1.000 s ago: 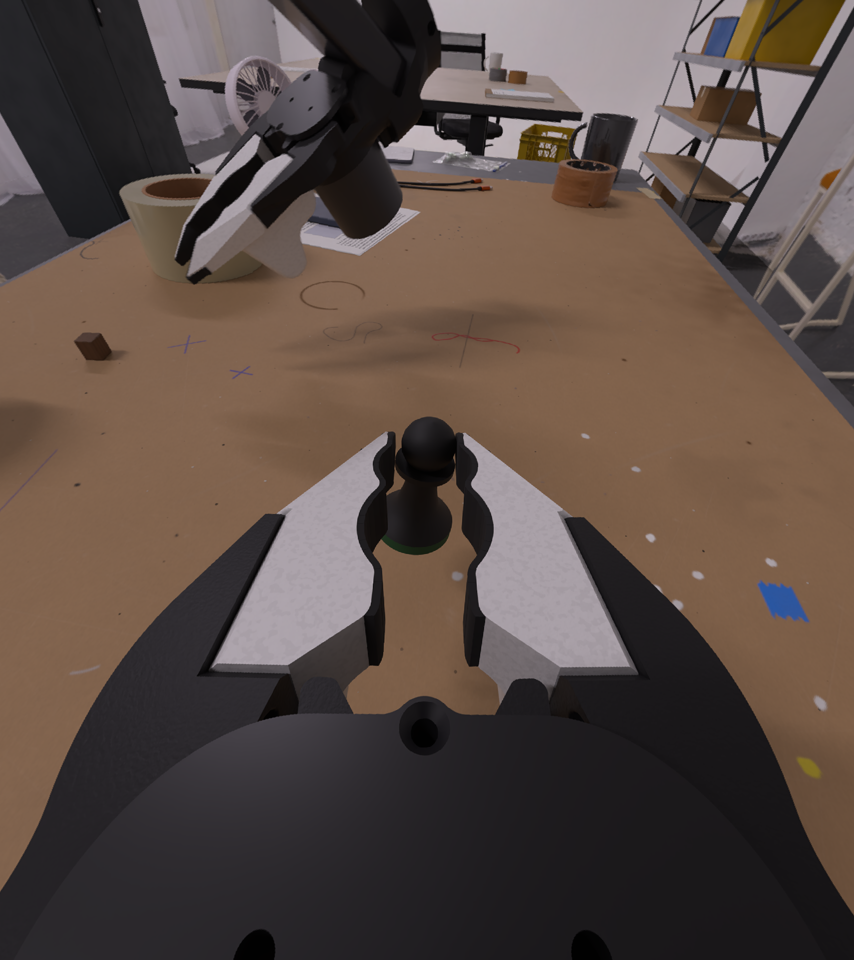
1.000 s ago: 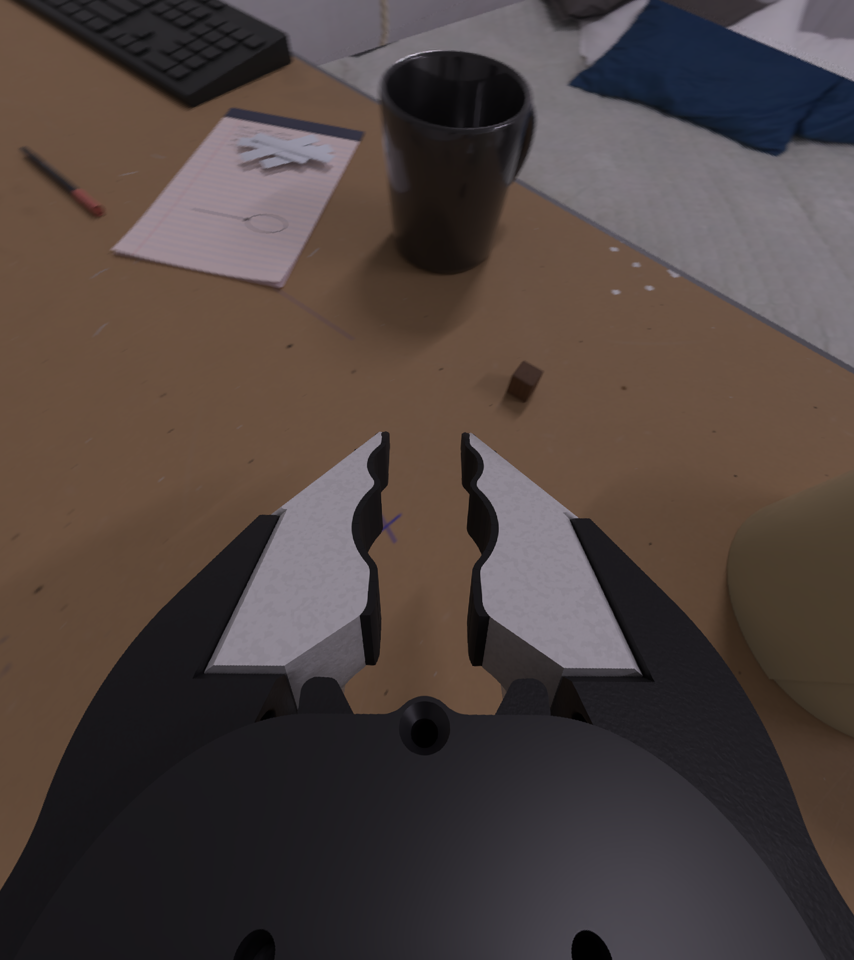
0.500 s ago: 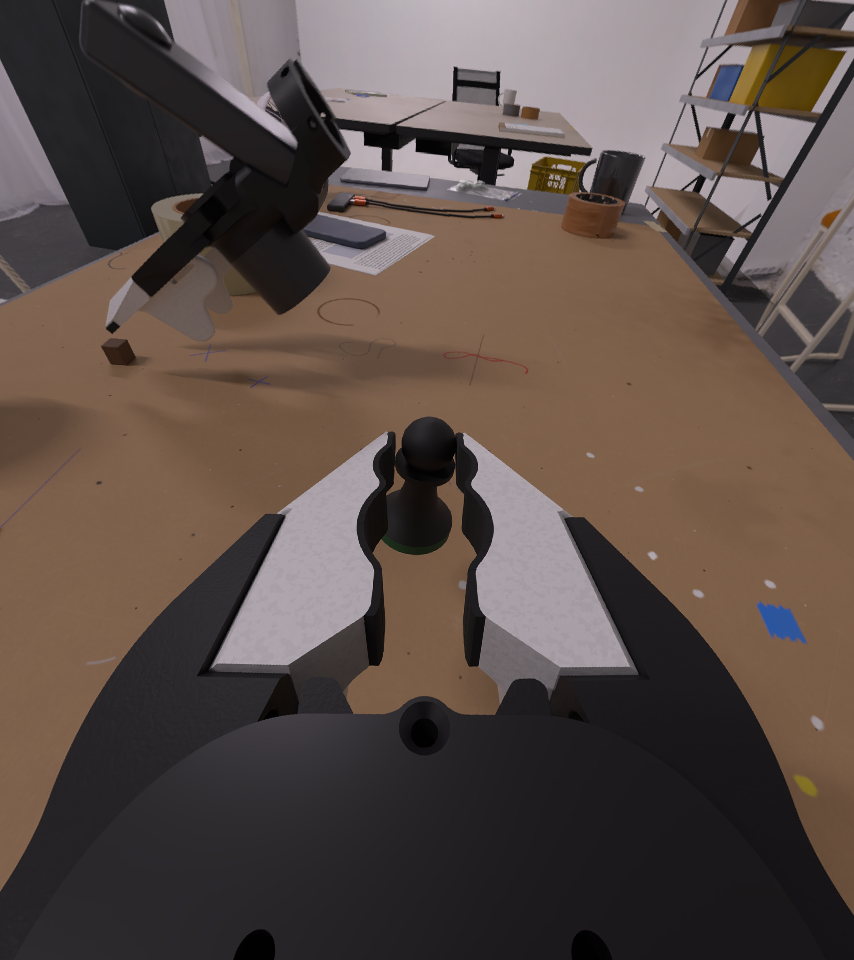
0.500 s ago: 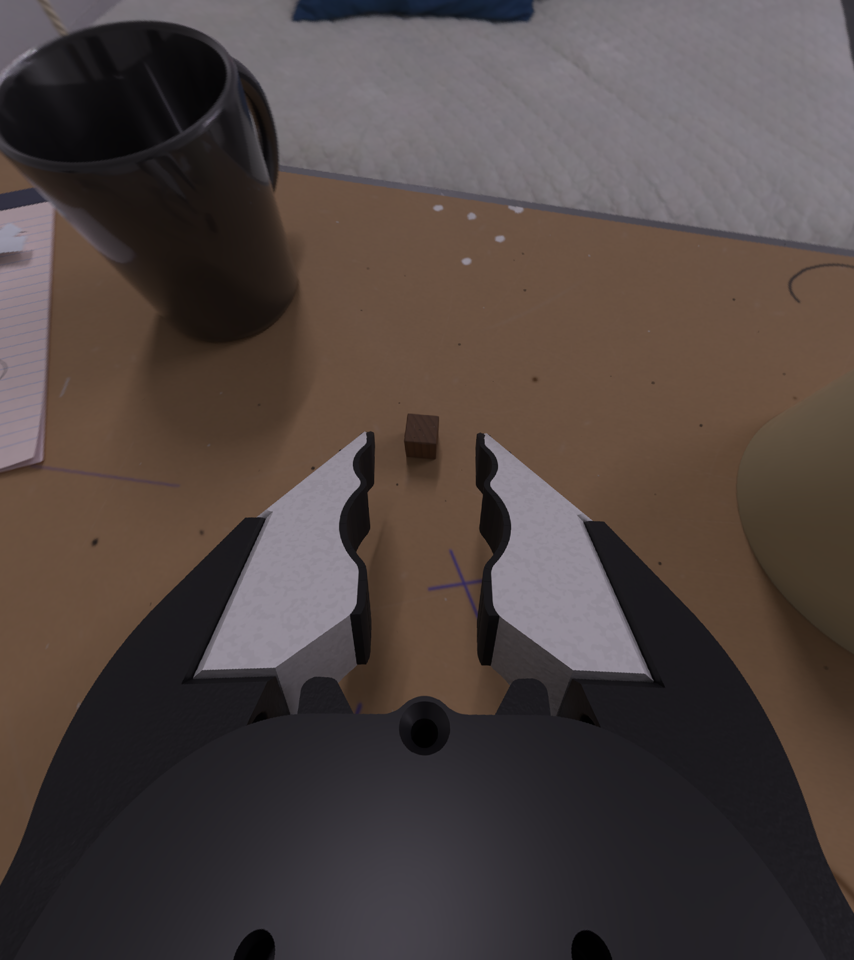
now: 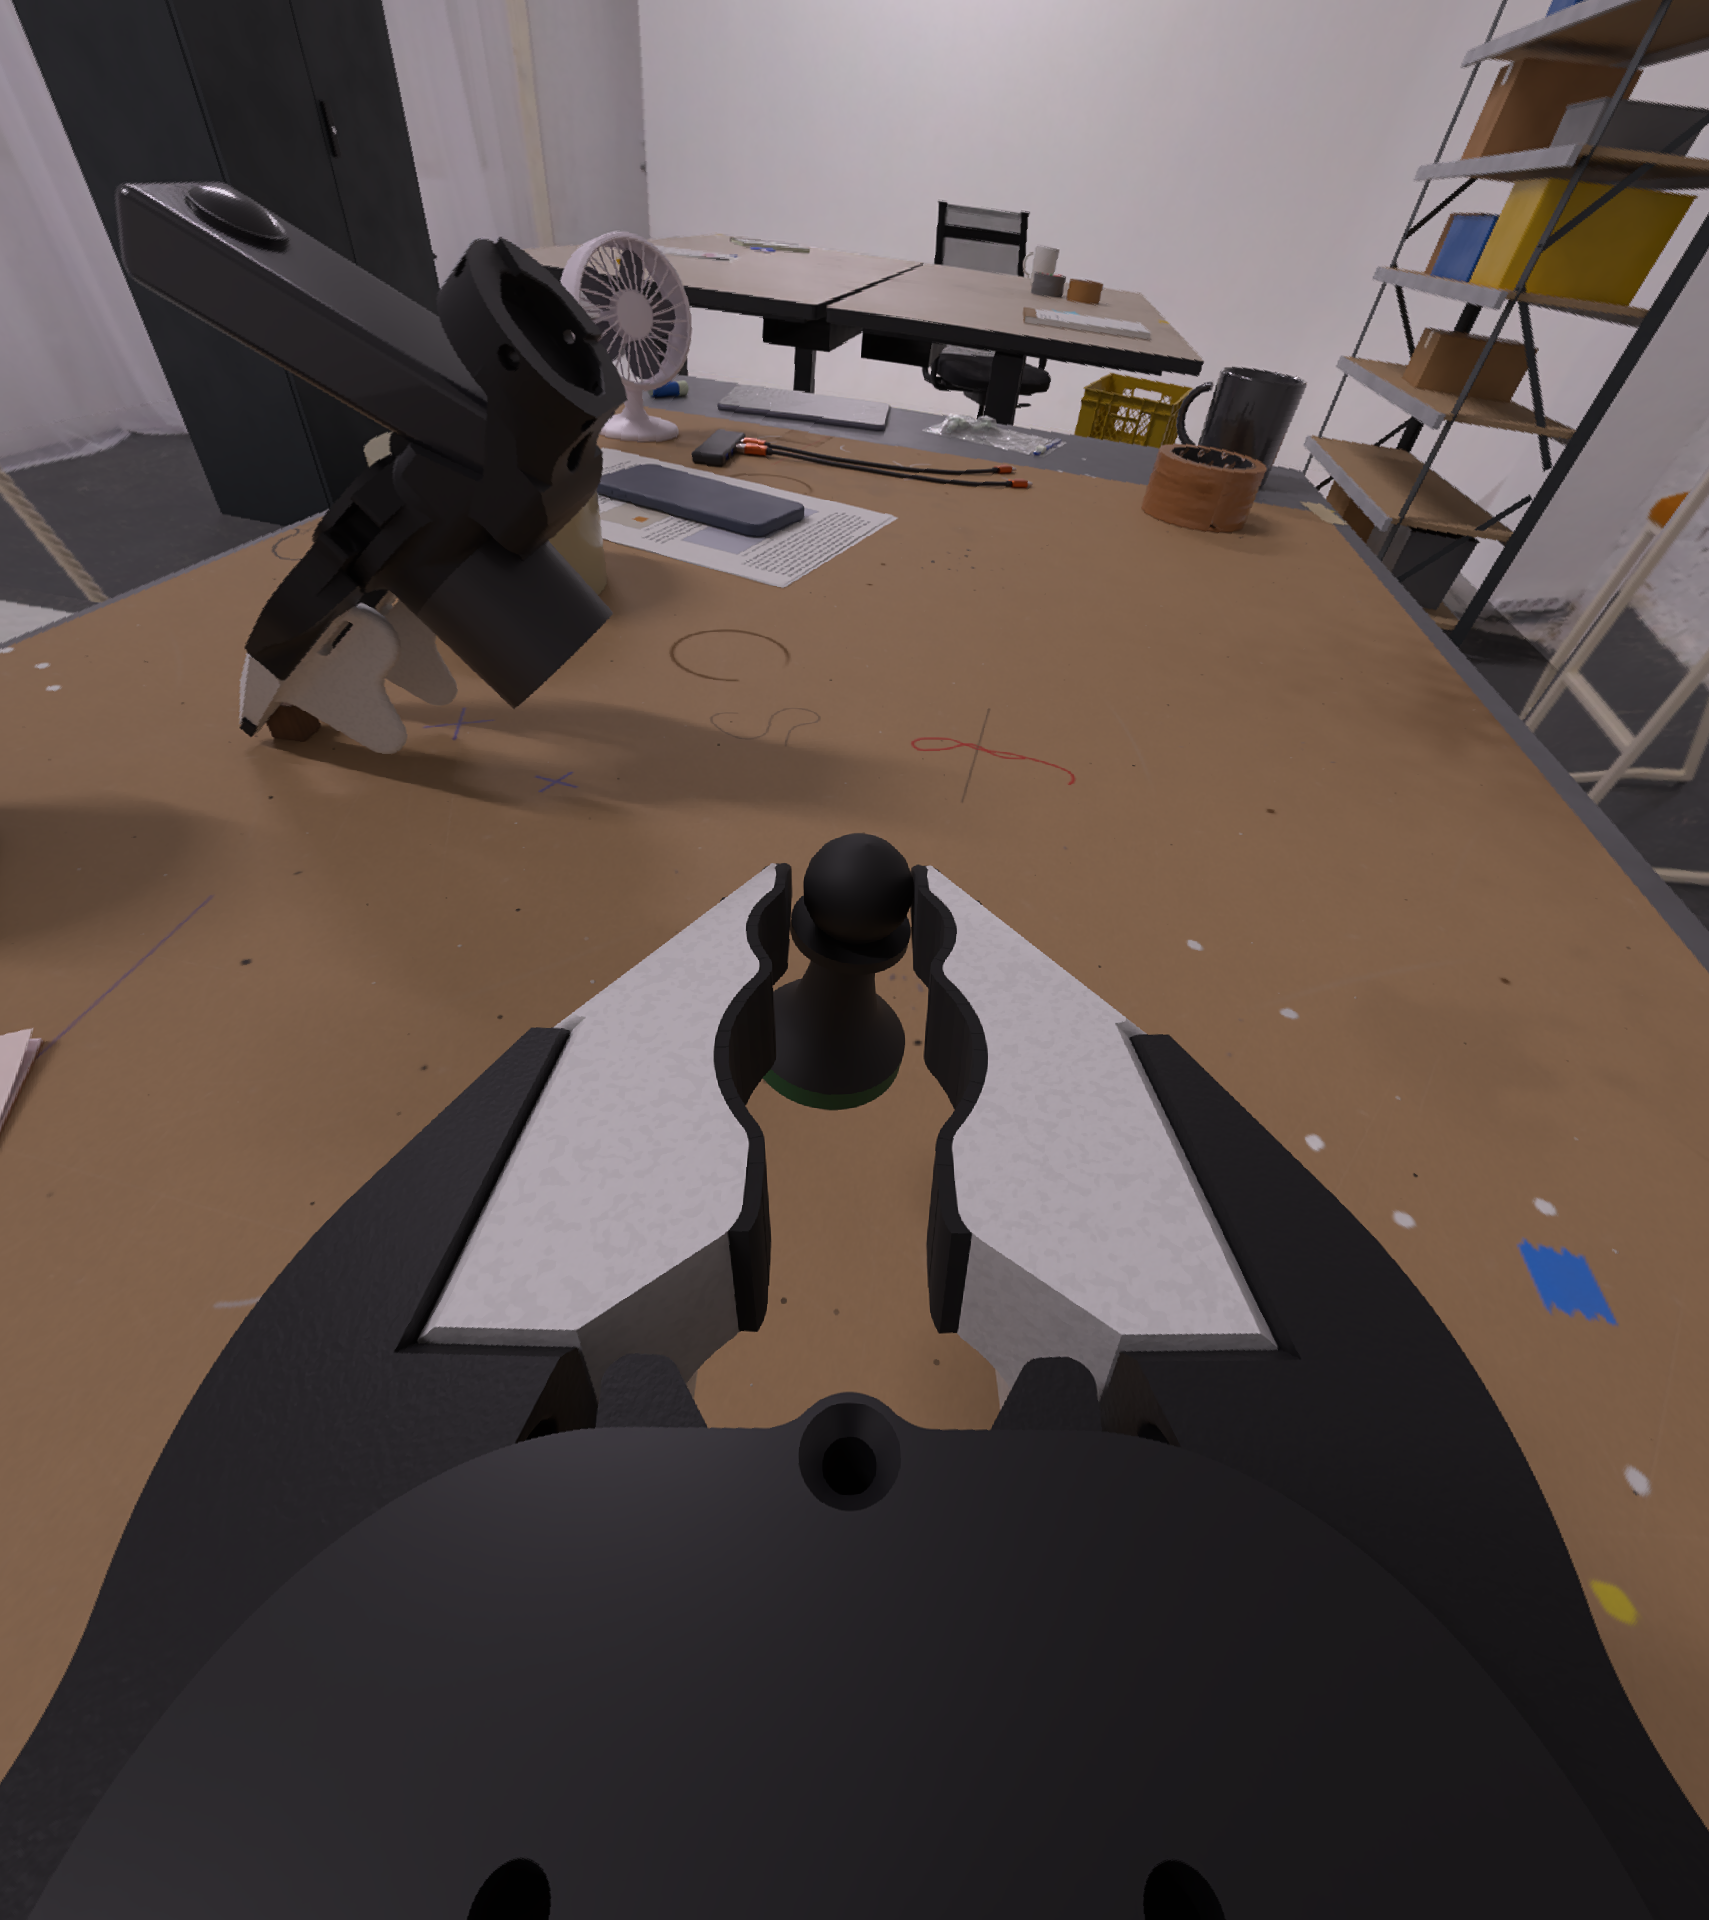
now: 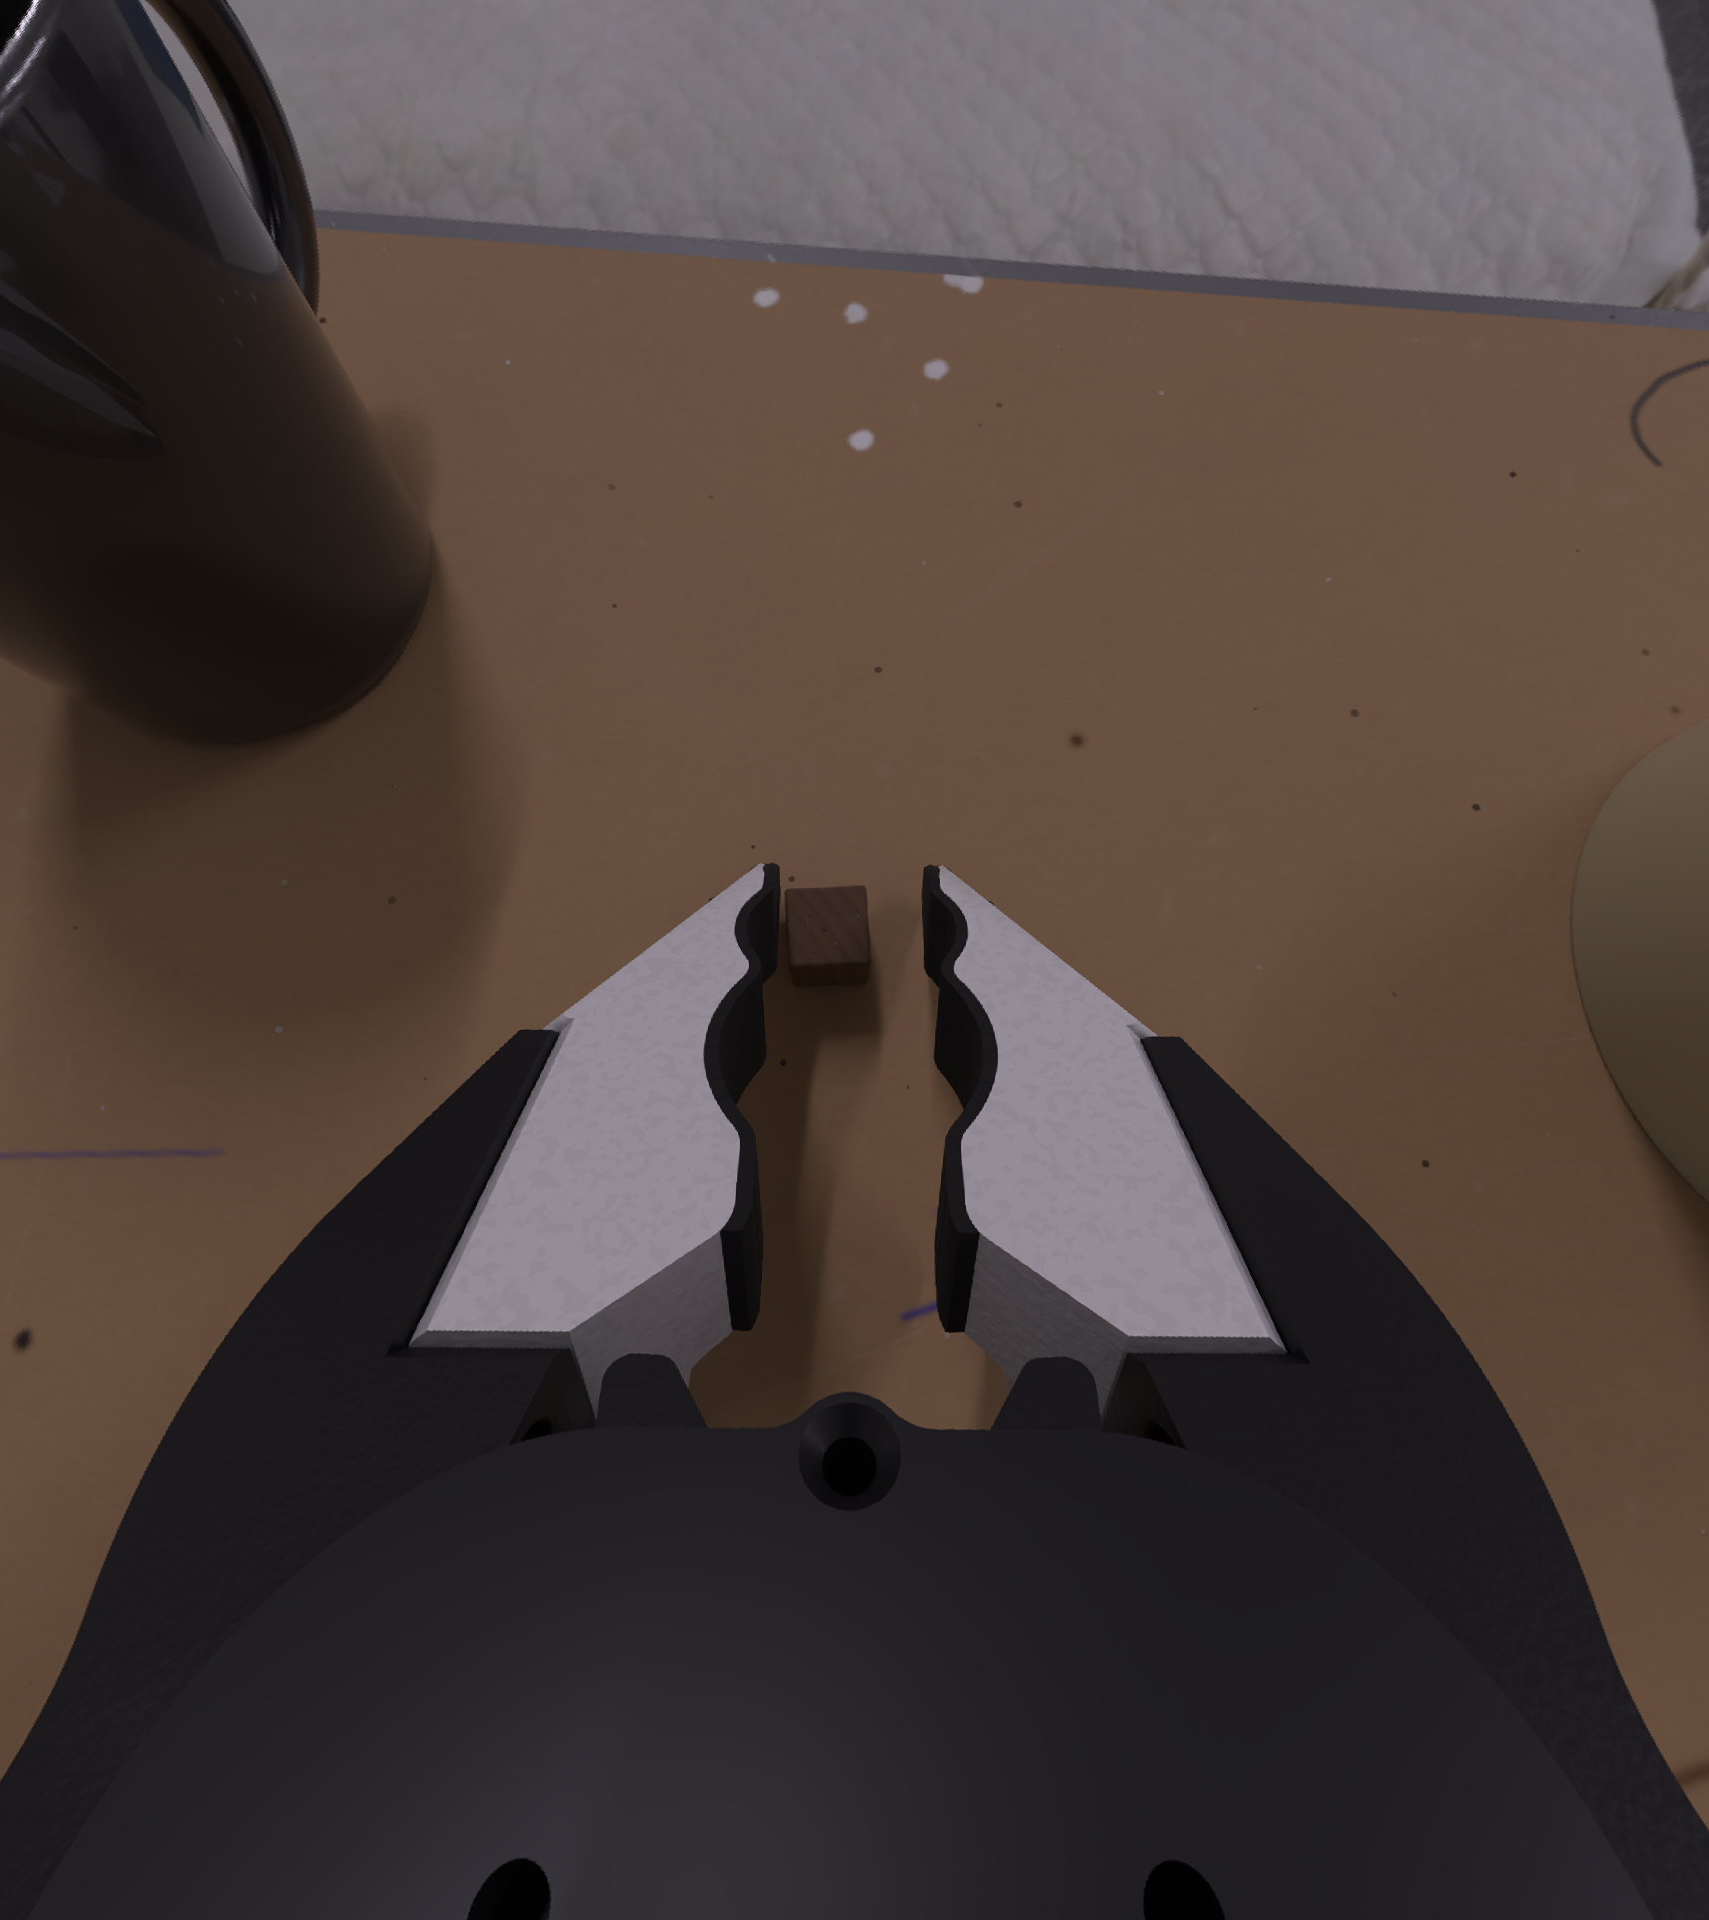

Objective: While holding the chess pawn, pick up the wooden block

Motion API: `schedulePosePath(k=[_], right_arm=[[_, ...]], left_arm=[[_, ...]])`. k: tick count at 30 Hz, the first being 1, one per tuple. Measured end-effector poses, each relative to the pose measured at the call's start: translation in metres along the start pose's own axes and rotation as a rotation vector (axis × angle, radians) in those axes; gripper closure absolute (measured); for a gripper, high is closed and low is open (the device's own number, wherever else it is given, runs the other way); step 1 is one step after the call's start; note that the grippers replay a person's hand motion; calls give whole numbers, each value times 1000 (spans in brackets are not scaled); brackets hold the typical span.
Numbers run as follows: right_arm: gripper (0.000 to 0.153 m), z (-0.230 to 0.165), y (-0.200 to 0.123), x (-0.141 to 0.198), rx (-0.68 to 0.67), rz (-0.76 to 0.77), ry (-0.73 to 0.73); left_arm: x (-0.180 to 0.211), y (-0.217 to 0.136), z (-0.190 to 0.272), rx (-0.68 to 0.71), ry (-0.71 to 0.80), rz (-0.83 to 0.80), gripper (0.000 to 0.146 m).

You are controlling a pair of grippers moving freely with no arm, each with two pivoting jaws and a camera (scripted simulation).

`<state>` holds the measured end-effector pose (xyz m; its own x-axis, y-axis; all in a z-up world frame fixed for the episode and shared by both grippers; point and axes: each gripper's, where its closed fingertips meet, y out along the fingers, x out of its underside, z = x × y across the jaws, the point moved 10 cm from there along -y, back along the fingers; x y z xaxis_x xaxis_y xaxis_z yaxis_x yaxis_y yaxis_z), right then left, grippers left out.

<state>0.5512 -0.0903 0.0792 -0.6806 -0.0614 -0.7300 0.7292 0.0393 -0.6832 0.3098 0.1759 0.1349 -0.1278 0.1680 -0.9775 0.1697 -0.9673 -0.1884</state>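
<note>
Meanwhile my left hand-held gripper [image 5: 852, 904] stayed clamped on the pawn [image 5: 845, 977]; my right hand-held gripper [image 6: 848, 894], jaws apart mid-frame, straddled the block [image 6: 827, 933] on the worktop [image 6: 1141, 623], needing centring before squeezing.

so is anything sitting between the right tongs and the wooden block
Nothing visible. The wooden block already sits between the open fingers of the right tongs, close to the left finger, on bare table. The black mug stands off to the left.
</note>
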Motion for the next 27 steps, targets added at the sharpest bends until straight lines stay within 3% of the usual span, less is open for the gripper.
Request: schedulePosePath(k=[12,16,20,25,27], right_arm=[[134,0,1,-1,-48,-47,-17],[138,6,-12,6,-142,-5,-10],[138,12,-57,11,-364,94,-114],[138,9,-159,34,-742,228,-342],[138,0,-201,43,-836,252,-474]], left_arm=[[0,0,-1,-5,-1,-2,123],[0,-1,-1,-8,4,-3,123],[0,-2,-2,-4,-7,5,123],[-2,-3,0,34,-6,39,123],[-2,0,4,60,-1,49,123]])
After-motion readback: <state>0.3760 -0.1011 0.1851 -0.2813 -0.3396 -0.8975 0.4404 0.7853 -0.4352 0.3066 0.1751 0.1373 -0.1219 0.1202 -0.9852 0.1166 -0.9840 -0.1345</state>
